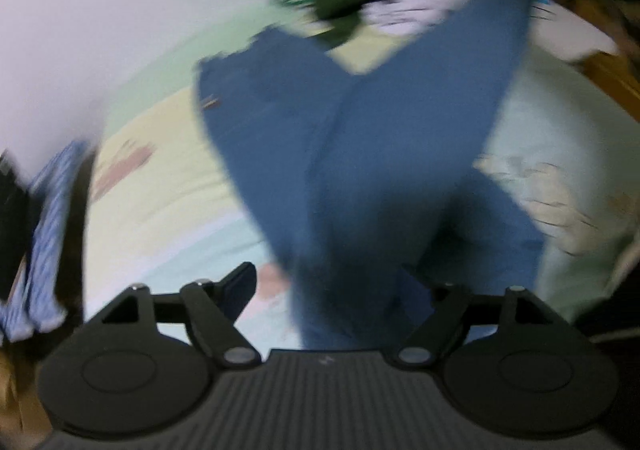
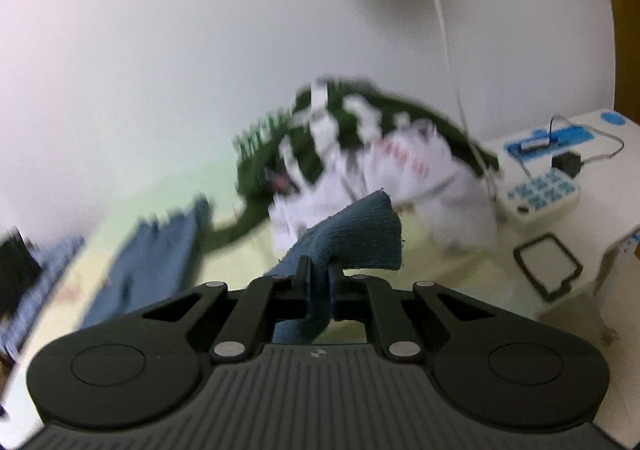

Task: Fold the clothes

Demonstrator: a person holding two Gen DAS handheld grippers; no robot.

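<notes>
The blue trousers lie spread on the pastel bedsheet, two legs splayed in a V toward the wall, long axis running away from the left gripper; its jaws stand wide, cloth between them but not clamped. The right gripper is closed on a ribbed cuff of the trousers, lifted above the sheet. The fabric looks soft, limp and fairly light, likely to sag; cuffs and waistband seem the best holds.

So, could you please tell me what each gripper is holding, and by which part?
The right gripper pinches the blue garment by an edge. The left gripper is open, holding nothing.
</notes>
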